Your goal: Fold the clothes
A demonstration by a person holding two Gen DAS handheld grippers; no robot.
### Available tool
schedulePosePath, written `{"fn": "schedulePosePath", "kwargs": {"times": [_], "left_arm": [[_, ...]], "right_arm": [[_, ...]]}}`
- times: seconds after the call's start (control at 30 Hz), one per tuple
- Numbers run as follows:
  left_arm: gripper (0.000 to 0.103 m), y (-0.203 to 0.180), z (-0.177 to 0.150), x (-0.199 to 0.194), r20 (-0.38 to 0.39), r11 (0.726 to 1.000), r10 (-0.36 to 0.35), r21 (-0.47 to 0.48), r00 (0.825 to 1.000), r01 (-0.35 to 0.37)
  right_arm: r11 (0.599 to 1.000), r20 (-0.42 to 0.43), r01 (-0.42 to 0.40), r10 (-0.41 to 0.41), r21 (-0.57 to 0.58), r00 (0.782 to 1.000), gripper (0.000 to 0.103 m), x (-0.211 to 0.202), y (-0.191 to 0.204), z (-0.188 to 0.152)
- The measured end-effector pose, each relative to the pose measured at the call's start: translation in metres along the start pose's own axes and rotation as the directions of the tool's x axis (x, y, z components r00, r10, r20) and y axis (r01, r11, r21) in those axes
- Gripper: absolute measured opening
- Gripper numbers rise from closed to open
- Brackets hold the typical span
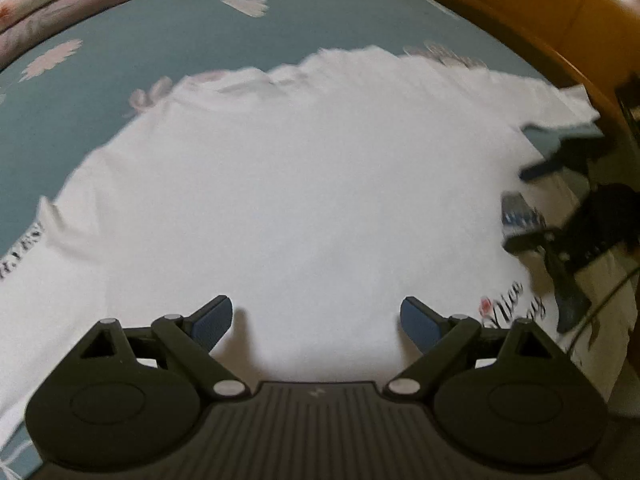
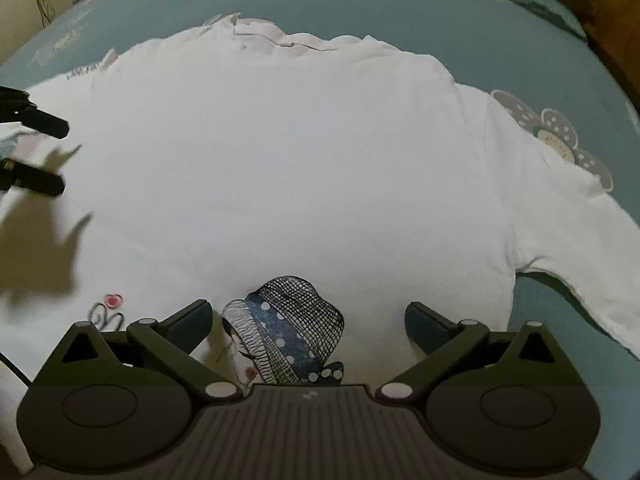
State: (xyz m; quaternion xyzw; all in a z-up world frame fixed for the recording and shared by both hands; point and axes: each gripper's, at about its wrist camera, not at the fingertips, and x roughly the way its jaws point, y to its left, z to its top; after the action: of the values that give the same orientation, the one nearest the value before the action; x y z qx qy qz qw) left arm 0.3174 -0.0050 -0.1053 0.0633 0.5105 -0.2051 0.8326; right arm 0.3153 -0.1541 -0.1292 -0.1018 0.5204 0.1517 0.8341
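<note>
shirt (image 2: 288, 168): white, spread flat on the blue flowered bedsheet (image 2: 320, 4), sleeve out toward 3 o'clock | hat print (image 2: 288, 332): at 6 o'clock, between right gripper's fingers | left gripper (image 1: 316, 318): jaws wide, holding nothing, above shirt | right gripper (image 2: 308, 320): jaws wide, holding nothing | wooden bed frame (image 1: 520, 4): 1 o'clock in left view

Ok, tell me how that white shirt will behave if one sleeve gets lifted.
The white shirt will probably drape and sag, since it lies flat and limp on the bedsheet. Its sleeve looks thin, so likely light. The body may drag along, wrinkling the hat print.
</note>
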Motion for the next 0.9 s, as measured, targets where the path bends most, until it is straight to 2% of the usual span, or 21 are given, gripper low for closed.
{"fn": "schedulePosePath", "kwargs": {"times": [0.17, 0.3, 0.4, 0.5, 0.6, 0.7, 0.83, 0.9], "left_arm": [[0.091, 0.001, -0.014, 0.007, 0.011, 0.996, 0.058, -0.064, 0.998, -0.057], [0.102, 0.006, -0.025, 0.008, 0.060, 0.987, 0.077, -0.146, 0.995, -0.068], [0.102, -0.002, -0.030, 0.010, 0.085, 0.988, 0.114, -0.116, 0.990, -0.104], [0.102, -0.009, -0.027, 0.011, 0.060, 0.980, 0.161, -0.130, 0.985, -0.152], [0.102, -0.011, -0.025, 0.007, 0.021, 0.973, 0.176, -0.157, 0.984, -0.171], [0.102, -0.021, -0.037, -0.003, 0.004, 0.974, 0.193, -0.122, 0.981, -0.191], [0.102, -0.048, -0.070, -0.026, 0.005, 0.975, 0.222, -0.009, 0.975, -0.222], [0.102, -0.061, -0.088, -0.037, -0.021, 0.980, 0.196, 0.029, 0.980, -0.195]], "right_arm": [[0.999, 0.046, 0.044, -0.044, -0.001, 0.998, 0.103, 0.003, 0.008, -0.007], [0.999, 0.081, 0.033, -0.031, -0.025, 0.996, 0.103, 0.002, 0.006, -0.011], [0.996, 0.097, 0.009, -0.001, -0.088, 0.995, 0.103, -0.002, 0.003, -0.019], [0.992, 0.099, -0.016, 0.029, -0.128, 0.995, 0.103, -0.005, 0.001, -0.022], [0.984, 0.095, -0.034, 0.052, -0.176, 0.994, 0.103, -0.008, 0.000, -0.026], [0.979, 0.068, -0.045, 0.060, -0.198, 0.996, 0.103, -0.015, -0.003, -0.034], [0.977, 0.031, -0.045, 0.052, -0.209, 0.998, 0.103, -0.029, -0.009, -0.055], [0.979, -0.003, -0.053, 0.054, -0.198, 0.999, 0.103, -0.034, -0.013, -0.065]]}}
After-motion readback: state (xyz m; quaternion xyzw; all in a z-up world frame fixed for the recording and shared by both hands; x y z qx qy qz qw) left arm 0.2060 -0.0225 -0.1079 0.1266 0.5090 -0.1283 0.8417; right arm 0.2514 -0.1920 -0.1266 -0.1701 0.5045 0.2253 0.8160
